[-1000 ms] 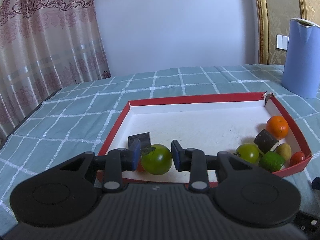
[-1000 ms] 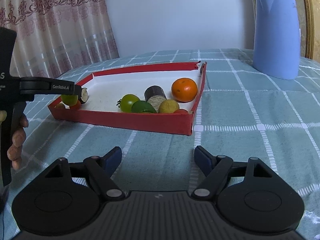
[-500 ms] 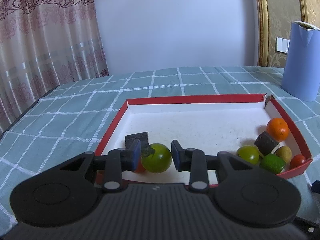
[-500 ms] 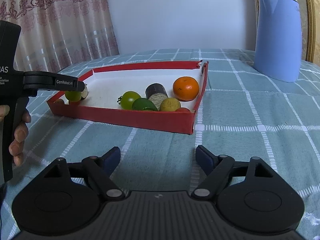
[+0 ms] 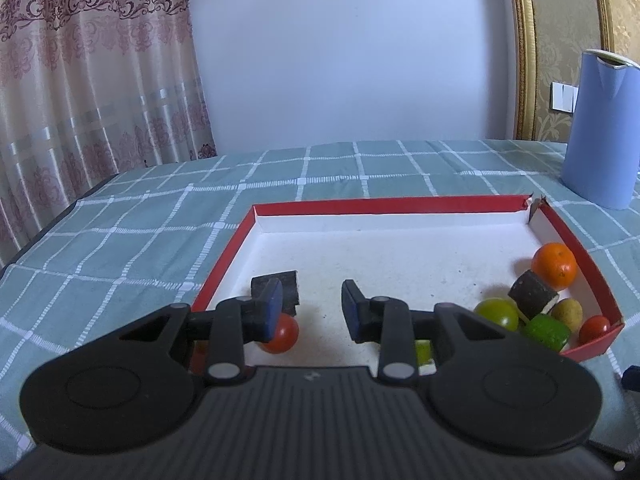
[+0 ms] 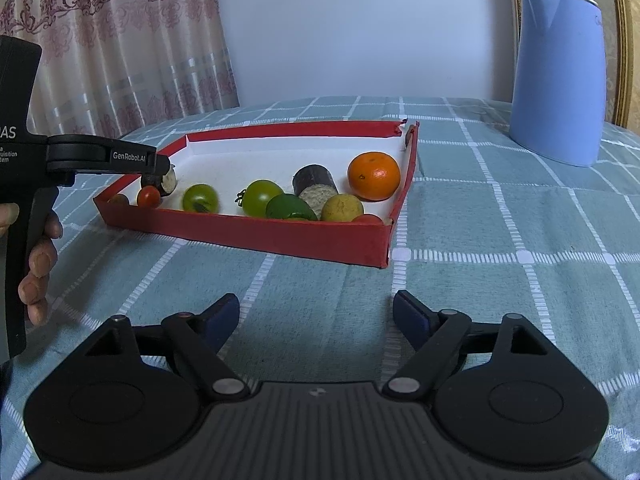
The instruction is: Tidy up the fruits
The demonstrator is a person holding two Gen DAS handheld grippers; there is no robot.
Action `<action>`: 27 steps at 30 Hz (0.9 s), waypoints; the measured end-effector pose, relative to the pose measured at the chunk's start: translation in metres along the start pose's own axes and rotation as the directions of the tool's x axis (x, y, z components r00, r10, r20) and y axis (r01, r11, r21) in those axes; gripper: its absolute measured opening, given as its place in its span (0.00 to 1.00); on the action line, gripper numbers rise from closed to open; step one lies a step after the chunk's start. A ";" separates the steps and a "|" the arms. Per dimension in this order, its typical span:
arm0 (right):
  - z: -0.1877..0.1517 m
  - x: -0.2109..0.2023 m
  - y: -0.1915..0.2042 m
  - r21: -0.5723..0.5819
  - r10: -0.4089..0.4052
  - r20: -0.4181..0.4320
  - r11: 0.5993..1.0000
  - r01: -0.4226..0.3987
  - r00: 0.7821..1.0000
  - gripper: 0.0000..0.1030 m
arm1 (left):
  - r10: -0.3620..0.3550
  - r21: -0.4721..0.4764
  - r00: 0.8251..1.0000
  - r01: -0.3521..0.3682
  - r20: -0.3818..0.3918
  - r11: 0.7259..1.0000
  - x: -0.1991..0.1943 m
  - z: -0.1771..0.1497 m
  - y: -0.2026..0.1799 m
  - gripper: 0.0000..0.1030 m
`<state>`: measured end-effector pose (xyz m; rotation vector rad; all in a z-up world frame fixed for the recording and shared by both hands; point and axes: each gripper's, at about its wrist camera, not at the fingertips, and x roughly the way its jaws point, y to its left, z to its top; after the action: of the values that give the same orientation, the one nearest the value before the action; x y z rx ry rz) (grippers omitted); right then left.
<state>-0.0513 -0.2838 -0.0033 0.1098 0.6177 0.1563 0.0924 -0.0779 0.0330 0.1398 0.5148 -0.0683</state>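
Observation:
A red-rimmed white tray [image 5: 384, 205] [image 6: 248, 236] holds the fruits. My left gripper [image 5: 308, 308] is open and empty above the tray's near left part. A green tomato [image 6: 200, 198] lies loose on the tray floor; in the left wrist view only a sliver [image 5: 423, 352] shows behind the right finger. A red cherry tomato [image 5: 280, 334] [image 6: 149, 196] and a dark cylinder [image 5: 286, 286] sit by the left finger. At the right end lie an orange [image 5: 556, 266] [image 6: 374, 176], another green tomato [image 5: 496, 314], a lime [image 5: 546, 332] and others. My right gripper [image 6: 316, 316] is open and empty over the cloth.
A blue pitcher [image 5: 600, 128] [image 6: 558, 76] stands on the checked teal tablecloth [image 6: 500, 240] beyond the tray's right end. A curtain hangs at the left, past the table's edge [image 5: 48, 224]. The left gripper's body and the hand holding it [image 6: 40, 248] show in the right wrist view.
My left gripper has opened and let go of the green tomato, which now lies on the tray floor to the right of the fingers. The right gripper has barely moved.

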 end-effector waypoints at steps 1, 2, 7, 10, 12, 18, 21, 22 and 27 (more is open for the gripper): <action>0.000 0.000 0.000 0.000 0.000 0.000 1.000 0.000 1.000 0.82 | 0.000 -0.001 1.000 0.000 0.000 1.000 0.000 0.000 0.000 0.30; 0.000 0.000 0.000 0.001 0.001 0.000 1.000 -0.001 1.000 0.82 | 0.001 -0.001 1.000 -0.001 0.000 1.000 0.000 0.000 0.000 0.30; 0.000 0.000 0.000 0.001 0.001 0.000 1.000 -0.001 1.000 0.82 | 0.003 -0.006 1.000 -0.003 0.001 1.000 -0.001 0.000 0.002 0.31; -0.001 0.001 0.001 -0.002 0.000 -0.001 1.000 0.000 1.000 0.83 | 0.009 -0.008 1.000 -0.009 0.006 1.000 -0.005 -0.001 0.004 0.34; -0.001 0.001 0.002 -0.006 -0.002 -0.003 1.000 0.002 1.000 0.83 | 0.013 -0.008 1.000 -0.013 0.011 1.000 -0.009 -0.003 0.006 0.39; -0.001 0.003 0.007 -0.043 -0.030 -0.013 0.999 0.030 0.999 0.83 | 0.033 -0.018 0.999 -0.032 0.016 0.999 -0.025 -0.012 0.019 0.62; -0.001 0.004 0.011 -0.062 -0.046 -0.018 0.997 0.045 0.999 0.83 | 0.053 -0.012 0.998 -0.053 0.035 0.999 -0.037 -0.020 0.025 0.66; -0.001 0.004 0.011 -0.065 -0.051 -0.017 0.997 0.049 0.999 0.83 | 0.053 -0.010 0.998 -0.053 0.039 0.999 -0.041 -0.023 0.027 0.66; 0.000 -0.006 0.012 -0.031 -0.058 0.031 0.998 0.059 0.998 0.83 | 0.041 -0.038 0.999 -0.040 0.028 0.998 -0.058 -0.033 0.037 0.67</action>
<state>-0.0578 -0.2732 0.0016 0.0632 0.5878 0.1078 0.0298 -0.0349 0.0380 0.1125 0.4843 -0.0209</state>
